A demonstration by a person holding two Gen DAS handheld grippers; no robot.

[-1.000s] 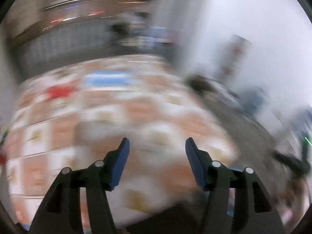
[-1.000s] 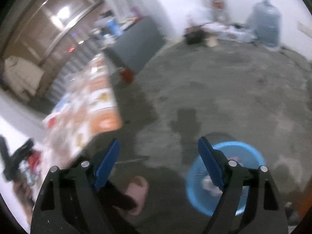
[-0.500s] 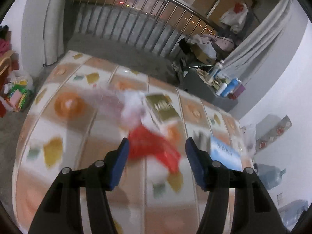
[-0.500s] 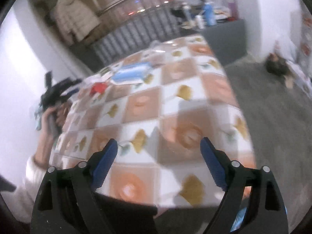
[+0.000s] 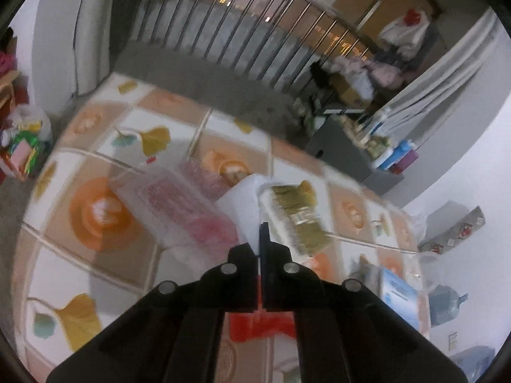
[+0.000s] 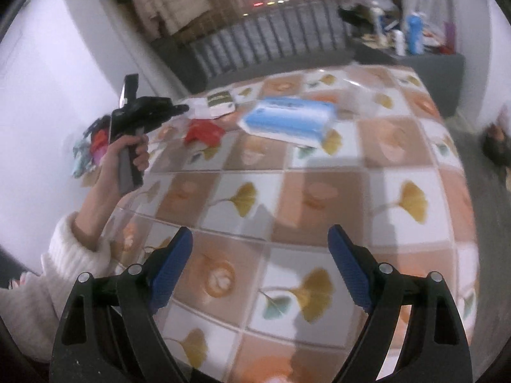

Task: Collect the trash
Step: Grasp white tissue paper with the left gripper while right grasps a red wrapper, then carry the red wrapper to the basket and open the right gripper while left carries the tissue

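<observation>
My left gripper (image 5: 262, 233) is shut, its blue pads pressed together with nothing seen between them, above a red wrapper (image 5: 255, 325) on the tiled table. Ahead of it lie a white packet with a green label (image 5: 297, 214), a clear pink-printed wrapper (image 5: 179, 210) and white paper (image 5: 242, 204). In the right wrist view my right gripper (image 6: 260, 269) is open and empty over the near table. The left gripper (image 6: 150, 108) shows there in a hand, over the red wrapper (image 6: 204, 132) and green-label packet (image 6: 220, 102).
A blue tissue pack (image 6: 287, 121) lies mid-table, also in the left wrist view (image 5: 399, 296). The table (image 6: 319, 191) has an orange and white tile pattern. A grey cabinet (image 5: 345, 156) with bottles and a railing (image 5: 255, 41) stand beyond. A water jug (image 5: 445, 303) sits on the floor.
My left gripper has shut and come down over the red wrapper. My right gripper has swung from the floor and blue basket to face the table, still open.
</observation>
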